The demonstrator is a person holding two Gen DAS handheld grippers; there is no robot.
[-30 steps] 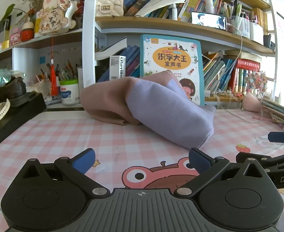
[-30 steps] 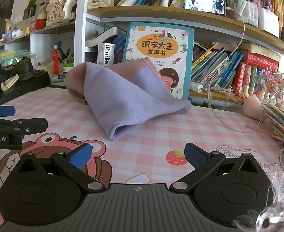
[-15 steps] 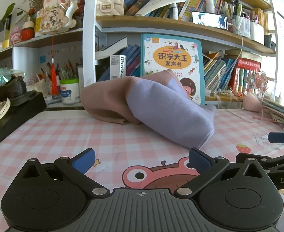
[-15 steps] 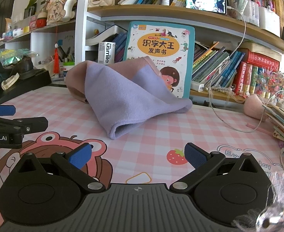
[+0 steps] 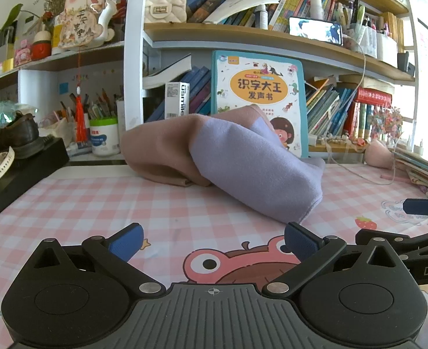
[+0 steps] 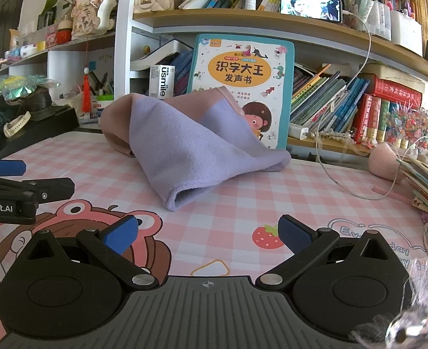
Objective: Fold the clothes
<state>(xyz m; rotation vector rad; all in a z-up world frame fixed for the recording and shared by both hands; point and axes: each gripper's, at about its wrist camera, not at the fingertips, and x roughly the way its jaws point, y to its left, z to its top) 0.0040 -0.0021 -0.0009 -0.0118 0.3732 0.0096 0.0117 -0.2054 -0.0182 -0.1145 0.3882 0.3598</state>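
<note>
Hovering low over the mat point(image 5: 97, 203), both claws, left point(image 5: 212, 240) and right point(image 6: 208, 231), are gaping wide and empty, probably readying a grab, while the garment point(image 6: 190, 145) is slumping unfolded just ahead of them, propped against the book point(image 6: 243, 67) beyond.

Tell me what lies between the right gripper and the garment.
Only bare checked tablecloth separates the right gripper from the purple-and-pink garment, seen in the right wrist view.

In front of me is a table point(image 5: 103, 203) with a pink checked cover that has a frog and a strawberry on it. A soft pink and purple cloth point(image 5: 243, 160) lies in a heap on it. A big picture book point(image 6: 243, 87) stands behind the cloth.
</note>
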